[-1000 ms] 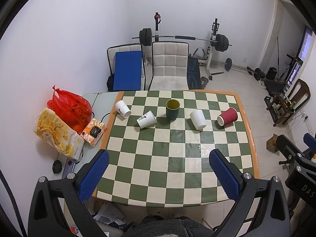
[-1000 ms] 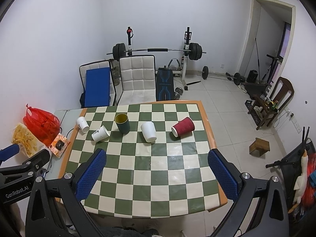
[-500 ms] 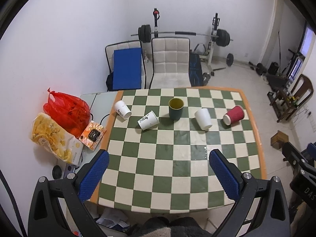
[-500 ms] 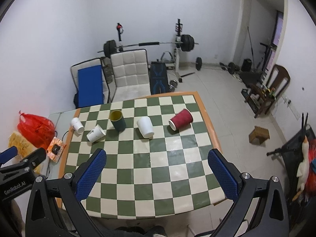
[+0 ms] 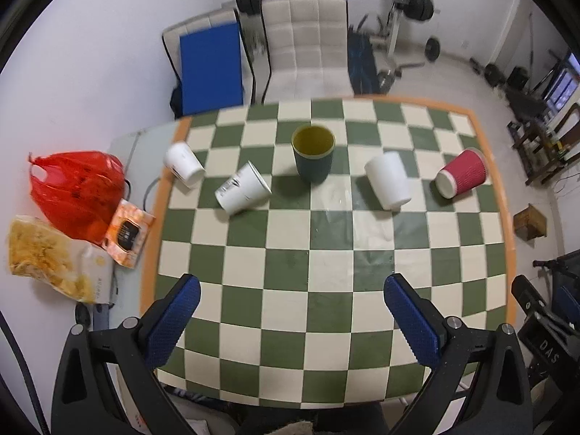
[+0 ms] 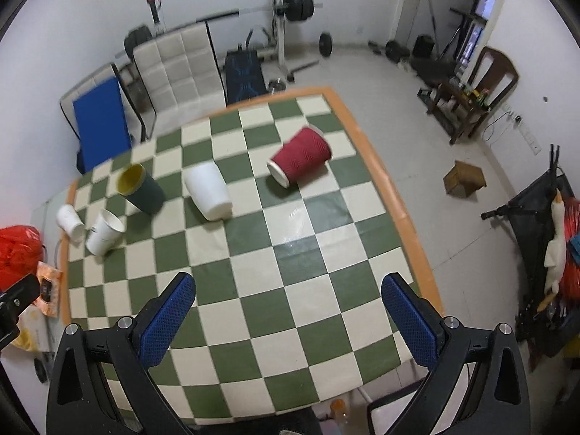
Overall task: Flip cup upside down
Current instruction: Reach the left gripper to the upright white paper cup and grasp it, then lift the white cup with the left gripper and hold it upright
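Several cups sit in a row across the far half of the checkered table [image 5: 326,253]. A dark green cup [image 5: 313,152] with a yellow inside stands upright. A plain white cup [image 5: 388,185], a red ribbed cup [image 5: 462,177], a printed white cup [image 5: 243,188] and a small white cup [image 5: 183,165] lie on their sides. My left gripper [image 5: 290,311] is open and empty above the table's near part. My right gripper [image 6: 288,308] is open and empty too; its view shows the red cup [image 6: 301,159], the white cup [image 6: 208,190] and the green cup [image 6: 141,188].
A red plastic bag [image 5: 78,188], a snack bag [image 5: 54,257] and an orange packet [image 5: 127,232] lie on a side surface left of the table. Two chairs [image 5: 304,43] stand behind it, with gym weights beyond. A small wooden stool [image 6: 464,177] stands on the floor at right.
Both grippers have moved forward and lower toward the table, so the cups look larger. The right gripper has also tilted and swung right. Both stay open; no cup has moved.
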A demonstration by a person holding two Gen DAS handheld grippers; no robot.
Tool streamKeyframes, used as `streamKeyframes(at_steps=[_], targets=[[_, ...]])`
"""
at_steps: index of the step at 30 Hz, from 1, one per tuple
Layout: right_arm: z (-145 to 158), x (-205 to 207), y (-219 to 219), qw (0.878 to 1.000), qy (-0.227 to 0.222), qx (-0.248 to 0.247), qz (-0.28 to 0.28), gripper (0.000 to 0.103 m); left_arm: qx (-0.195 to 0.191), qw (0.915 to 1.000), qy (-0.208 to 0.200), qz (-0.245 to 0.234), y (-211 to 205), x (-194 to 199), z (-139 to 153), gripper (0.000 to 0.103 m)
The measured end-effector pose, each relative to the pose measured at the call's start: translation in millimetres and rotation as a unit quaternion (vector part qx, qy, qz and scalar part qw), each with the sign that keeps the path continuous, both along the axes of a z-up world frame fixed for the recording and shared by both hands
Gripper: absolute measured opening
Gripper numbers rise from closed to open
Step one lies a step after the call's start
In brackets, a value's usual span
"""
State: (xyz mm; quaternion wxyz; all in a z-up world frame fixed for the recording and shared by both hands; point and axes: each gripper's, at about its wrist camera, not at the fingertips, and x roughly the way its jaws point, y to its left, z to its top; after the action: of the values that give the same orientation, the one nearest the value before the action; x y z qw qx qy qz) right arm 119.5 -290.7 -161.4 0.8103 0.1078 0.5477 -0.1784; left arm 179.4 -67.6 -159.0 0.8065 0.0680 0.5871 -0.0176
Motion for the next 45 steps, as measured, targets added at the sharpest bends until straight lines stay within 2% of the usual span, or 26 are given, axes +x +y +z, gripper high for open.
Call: streamKeyframes(at_steps=[10, 19, 26, 36, 39, 41, 42, 45], targets=[[-128.6, 72.3, -44.4, 0.993, 0.114, 0.029, 0.032, 0.103, -0.003, 0.994, 0.107, 0.022, -53.4, 82.8, -88.5, 0.103], [-204.5, 110.2, -74.6, 0.983, 0.175, 0.047, 0.029, 0.103, -0.047, 0.9808, 0.185, 0.042, -92.1, 151.7, -150.6, 0.103], [-231.8, 134.0, -91.2, 0.98, 0.191, 0.059, 0.021, 0.103, -0.075, 0.9687, 0.231, 0.053, -114.8, 187.8, -191.1, 0.103], [-250.3, 150.6, -110.0, 0.974, 0.21, 0.086, 0.017, 0.103, -0.065, 0.9649, 0.254, 0.012, -151.4, 209.1, -226.9, 0.103], [-252.5, 155.1, -113.1, 0.972, 0.214, 0.092, 0.019, 0.103, -0.049, 0.9652, 0.257, -0.002, -158.8, 211.1, -235.3, 0.095], [-253.1, 157.3, -114.1, 0.972, 0.217, 0.093, 0.021, 0.103, -0.041, 0.9662, 0.254, -0.01, -162.1, 213.3, -239.8, 0.085], [-253.3, 160.0, -113.7, 0.971, 0.218, 0.095, 0.022, 0.103, -0.03, 0.9673, 0.251, -0.017, -163.7, 213.0, -241.4, 0.075], [-255.6, 166.8, -119.9, 0.969, 0.223, 0.1, 0.025, 0.103, -0.018, 0.9704, 0.238, -0.035, -164.5, 210.6, -241.0, 0.072]])
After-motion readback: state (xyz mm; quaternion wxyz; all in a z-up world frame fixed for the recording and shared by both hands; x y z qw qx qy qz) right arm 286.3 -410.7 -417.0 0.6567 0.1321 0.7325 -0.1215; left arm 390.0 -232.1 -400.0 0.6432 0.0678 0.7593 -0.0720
